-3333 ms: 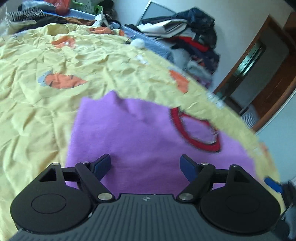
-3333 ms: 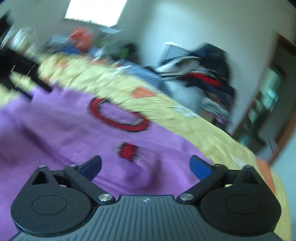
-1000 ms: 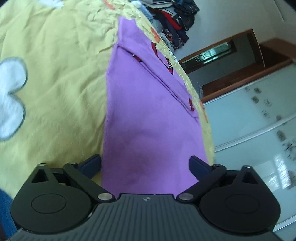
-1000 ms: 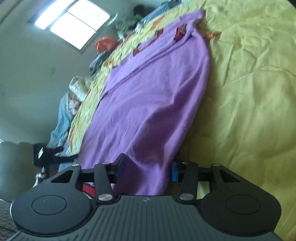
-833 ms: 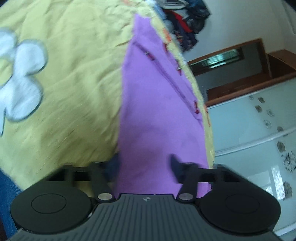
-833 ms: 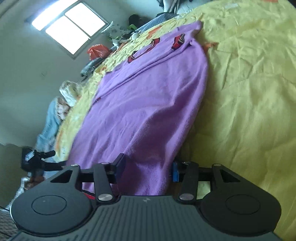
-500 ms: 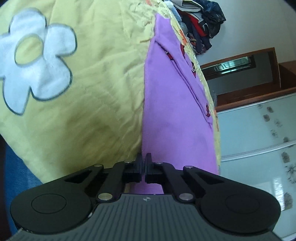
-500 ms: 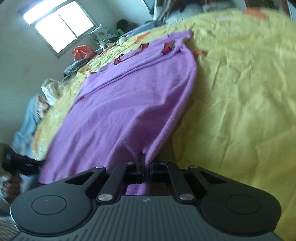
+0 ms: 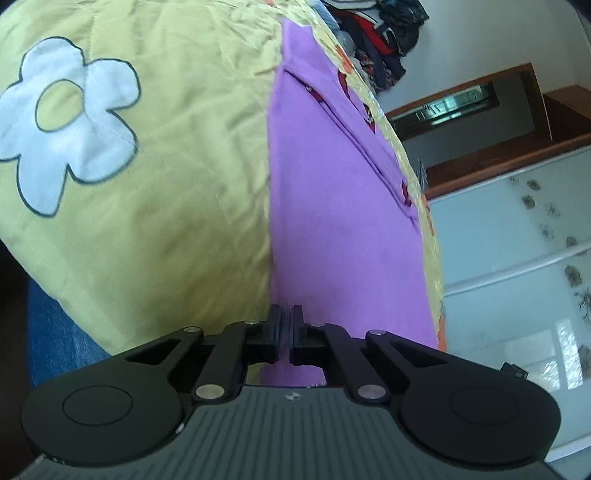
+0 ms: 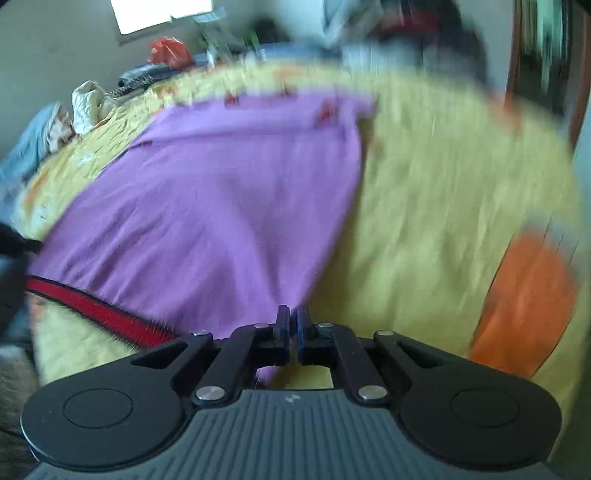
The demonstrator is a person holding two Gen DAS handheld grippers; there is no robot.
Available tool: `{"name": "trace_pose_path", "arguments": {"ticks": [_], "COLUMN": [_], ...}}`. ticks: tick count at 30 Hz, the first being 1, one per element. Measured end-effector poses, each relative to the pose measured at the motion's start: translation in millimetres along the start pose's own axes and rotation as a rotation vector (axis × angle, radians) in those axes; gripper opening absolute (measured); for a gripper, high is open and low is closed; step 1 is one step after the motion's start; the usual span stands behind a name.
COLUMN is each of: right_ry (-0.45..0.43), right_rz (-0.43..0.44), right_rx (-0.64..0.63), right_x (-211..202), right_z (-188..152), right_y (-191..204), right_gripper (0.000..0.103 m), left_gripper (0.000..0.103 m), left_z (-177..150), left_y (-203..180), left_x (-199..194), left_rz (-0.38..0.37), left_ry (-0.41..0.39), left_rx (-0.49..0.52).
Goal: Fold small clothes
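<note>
A small purple garment (image 9: 332, 206) with red trim lies spread on a yellow quilt (image 9: 166, 184). In the left wrist view my left gripper (image 9: 285, 317) is shut on the garment's near hem corner, at its left edge. In the right wrist view the same purple garment (image 10: 221, 199) stretches away, its red hem band (image 10: 99, 306) showing at lower left. My right gripper (image 10: 292, 321) is shut on the garment's near right hem corner. That view is motion-blurred.
The quilt (image 10: 436, 221) has a white flower patch (image 9: 66, 122) and an orange patch (image 10: 524, 302). Piled clothes (image 9: 376, 33) lie at the far end of the bed. A doorway (image 9: 461, 103) and glass wardrobe doors (image 9: 517, 258) stand on the right. A window (image 10: 162, 9) is far behind.
Both grippers went from open over the garment to shut on its near hem corners. The right gripper has swung, so its view now faces along the bed and is blurred.
</note>
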State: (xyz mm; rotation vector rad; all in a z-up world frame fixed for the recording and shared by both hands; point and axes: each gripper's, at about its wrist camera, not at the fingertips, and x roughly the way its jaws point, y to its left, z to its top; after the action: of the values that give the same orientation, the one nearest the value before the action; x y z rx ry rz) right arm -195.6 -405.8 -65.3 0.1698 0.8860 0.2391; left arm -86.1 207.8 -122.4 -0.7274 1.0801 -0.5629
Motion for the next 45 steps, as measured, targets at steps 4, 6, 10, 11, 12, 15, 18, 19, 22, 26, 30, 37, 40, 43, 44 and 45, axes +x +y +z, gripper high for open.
{"name": "trace_pose_path", "arguments": {"ticks": [4, 6, 10, 11, 12, 15, 18, 19, 22, 26, 30, 37, 40, 43, 44, 45], "right_ry": [-0.029, -0.026, -0.076, -0.069, -0.052, -0.059, -0.076, -0.087, -0.124, -0.198, -0.174, -0.112, -0.201, -0.305, -0.314, -0.317], "right_rz": [0.005, 0.02, -0.006, -0.01, 0.008, 0.057, 0.047, 0.027, 0.006, -0.031, -0.113, -0.207, -0.224, -0.261, -0.253, -0.243], "right_rx": [0.059, 0.062, 0.037, 0.043, 0.043, 0.006, -0.072, -0.07, -0.041, -0.101, -0.149, -0.118, -0.243, -0.335, -0.342, -0.336], "right_x": [1, 6, 18, 26, 32, 44, 43, 40, 24, -6, -18, -25, -17, 21, 34, 52], "right_z": [-10, -9, 2, 9, 13, 13, 2, -1, -8, -10, -9, -15, 1, 30, 40, 54], "right_y": [-5, -5, -3, -3, -5, 3, 18, 20, 20, 41, 45, 23, 48, 74, 80, 84], "right_gripper": [0.006, 0.012, 0.103, 0.103, 0.103, 0.103, 0.091, 0.068, 0.004, 0.003, 0.003, 0.086, 0.103, 0.103, 0.103, 0.103], "left_gripper": [0.04, 0.057, 0.103, 0.096, 0.088, 0.013, 0.008, 0.007, 0.004, 0.004, 0.004, 0.102, 0.103, 0.103, 0.103, 0.102], "left_z": [-13, -18, -30, -33, -36, -40, -46, -47, -49, -50, -54, -49, -34, -18, -10, -7], "left_y": [-4, -7, -24, -30, -37, -31, -12, -9, -10, -12, -6, -87, -127, -155, -161, -165], "left_x": [6, 5, 6, 7, 7, 17, 16, 14, 5, -17, -23, -50, -17, 46, 72, 91], "left_rz": [-0.04, -0.059, -0.074, -0.04, 0.003, 0.04, -0.005, -0.012, 0.012, -0.006, 0.087, 0.498, 0.545, 0.583, 0.632, 0.666], "left_ry": [0.009, -0.01, -0.059, -0.074, -0.083, -0.015, -0.026, -0.03, -0.046, -0.058, -0.046, -0.294, -0.333, -0.361, -0.366, -0.377], "left_rx": [0.011, 0.004, 0.012, 0.029, 0.045, -0.007, -0.072, -0.086, -0.057, -0.048, -0.004, 0.349, 0.469, 0.558, 0.579, 0.584]}}
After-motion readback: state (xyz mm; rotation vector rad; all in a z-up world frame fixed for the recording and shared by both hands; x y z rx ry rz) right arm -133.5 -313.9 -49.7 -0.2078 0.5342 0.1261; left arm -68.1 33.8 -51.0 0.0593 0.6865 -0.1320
